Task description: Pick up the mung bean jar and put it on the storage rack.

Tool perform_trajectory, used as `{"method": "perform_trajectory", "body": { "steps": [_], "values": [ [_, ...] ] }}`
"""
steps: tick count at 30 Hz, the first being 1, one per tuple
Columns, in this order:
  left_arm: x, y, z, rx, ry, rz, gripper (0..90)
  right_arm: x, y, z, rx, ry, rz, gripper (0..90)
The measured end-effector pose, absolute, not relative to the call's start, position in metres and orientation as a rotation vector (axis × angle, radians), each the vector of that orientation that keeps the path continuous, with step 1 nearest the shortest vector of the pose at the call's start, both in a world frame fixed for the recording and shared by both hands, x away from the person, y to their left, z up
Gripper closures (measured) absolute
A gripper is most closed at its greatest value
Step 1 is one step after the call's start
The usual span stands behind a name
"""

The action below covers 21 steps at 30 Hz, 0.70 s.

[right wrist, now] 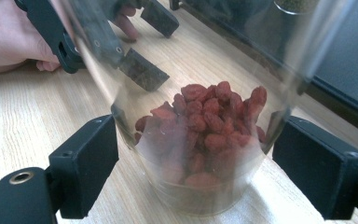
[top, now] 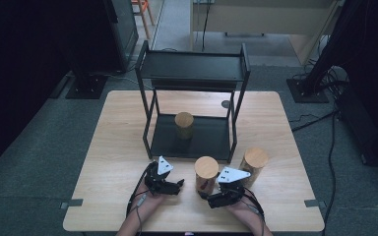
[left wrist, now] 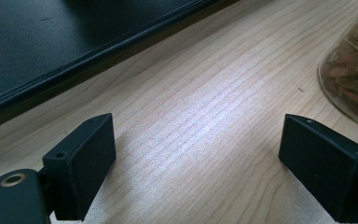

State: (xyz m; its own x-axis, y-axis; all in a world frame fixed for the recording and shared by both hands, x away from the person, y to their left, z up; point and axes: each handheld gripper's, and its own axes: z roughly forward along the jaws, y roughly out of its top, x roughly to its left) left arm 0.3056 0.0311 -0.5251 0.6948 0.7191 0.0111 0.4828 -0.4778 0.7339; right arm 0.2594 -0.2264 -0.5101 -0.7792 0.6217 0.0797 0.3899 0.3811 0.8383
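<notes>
Glass jar point(right wrist: 200, 140) (red berries inside) sits between right gripper point(right wrist: 193, 163) jaws, spread wide.

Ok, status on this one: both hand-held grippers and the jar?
Right hand-held gripper open, jaws either side of the jar of red berries, not clamped. Left hand-held gripper open over bare table. Nothing between jar and rack.
</notes>
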Motion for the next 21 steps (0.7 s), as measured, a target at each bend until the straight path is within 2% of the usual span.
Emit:
{"method": "perform_trajectory", "body": {
  "steps": [21],
  "values": [
    [0.3056, 0.0310, -0.5251, 2.170, 0.914, 0.414, 11.3, 0.2567, -0.2220, -0.5047, 0.899, 2.382, 1.360, 14.0]
  ]
}}
